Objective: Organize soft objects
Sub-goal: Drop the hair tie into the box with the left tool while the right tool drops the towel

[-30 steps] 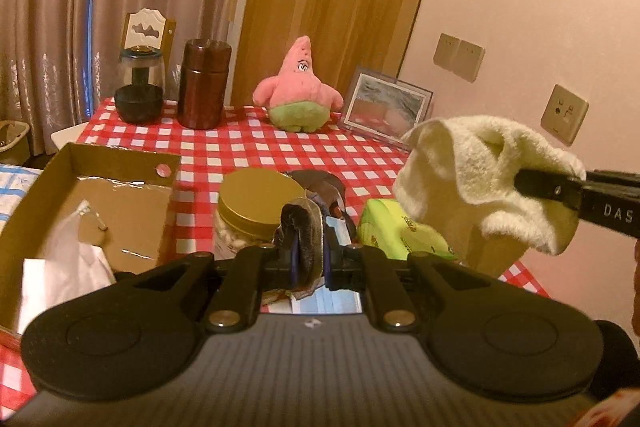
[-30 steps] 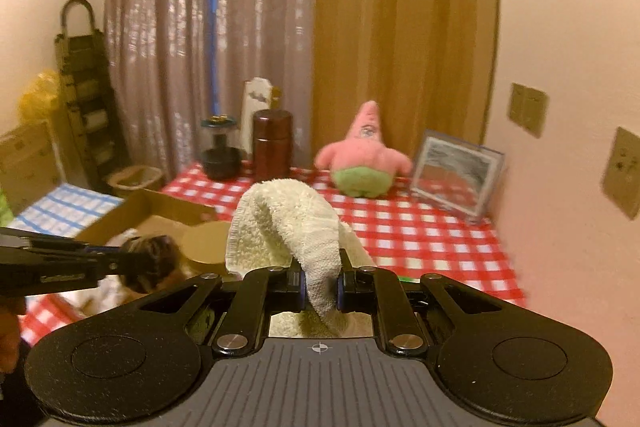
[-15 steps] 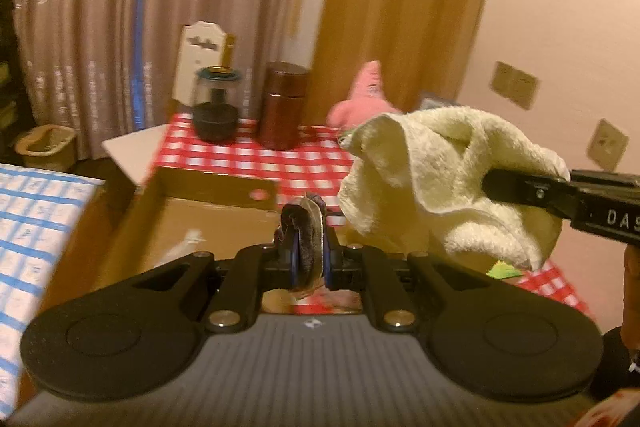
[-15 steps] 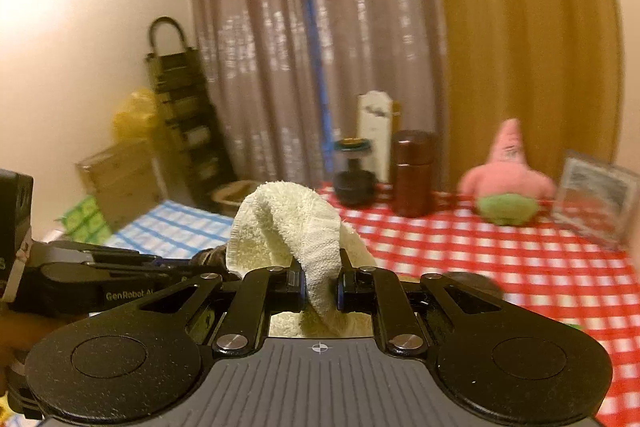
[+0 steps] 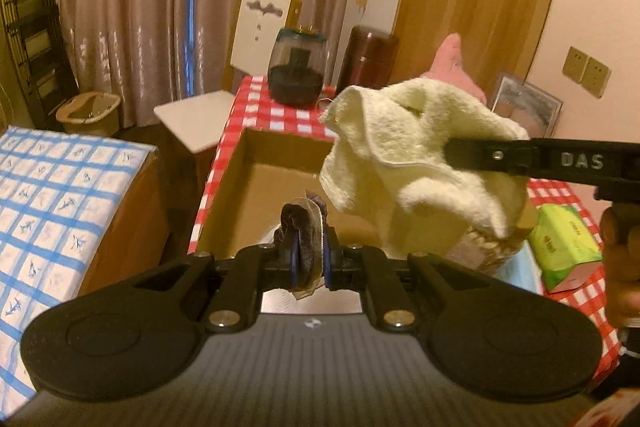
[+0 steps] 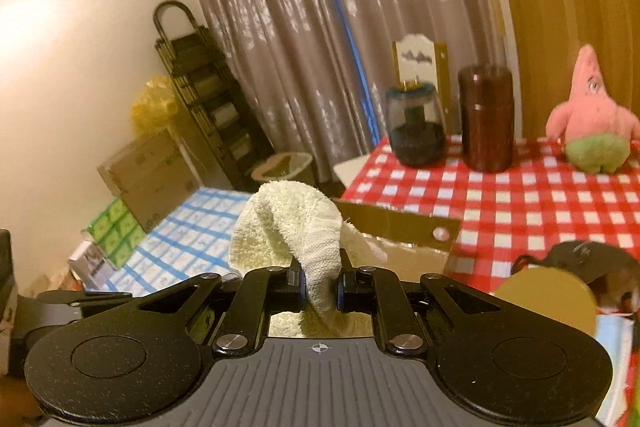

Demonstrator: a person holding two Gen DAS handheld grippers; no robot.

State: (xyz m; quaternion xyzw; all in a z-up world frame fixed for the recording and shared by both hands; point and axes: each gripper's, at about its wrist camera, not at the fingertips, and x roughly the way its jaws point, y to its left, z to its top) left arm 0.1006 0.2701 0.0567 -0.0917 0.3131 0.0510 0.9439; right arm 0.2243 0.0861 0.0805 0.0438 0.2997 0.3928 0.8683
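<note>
My left gripper point(image 5: 307, 259) is shut on a small dark brown soft piece point(image 5: 304, 235), held just above the near end of an open cardboard box point(image 5: 280, 137). From the right, my right gripper point(image 5: 456, 155) reaches in, shut on a cream towel point(image 5: 404, 155) that hangs over the box's right side. In the right wrist view the same gripper point(image 6: 320, 285) pinches a fold of the towel point(image 6: 288, 223) in front of the box wall point(image 6: 400, 223). A pink plush star point(image 6: 592, 123) sits upright at the table's far right.
On the red checked table stand a dark glass jar point(image 6: 416, 123), a brown canister point(image 6: 486, 119), a gold-lidded jar point(image 6: 548, 307) and a green tissue pack point(image 5: 564, 243). A blue checked surface point(image 5: 60, 195) lies left of the table. A white chair point(image 5: 256, 39) stands behind it.
Both grippers have swung left with their loads still held. The towel now hangs over the box, and the plush and picture frame have slid to the right in both views.
</note>
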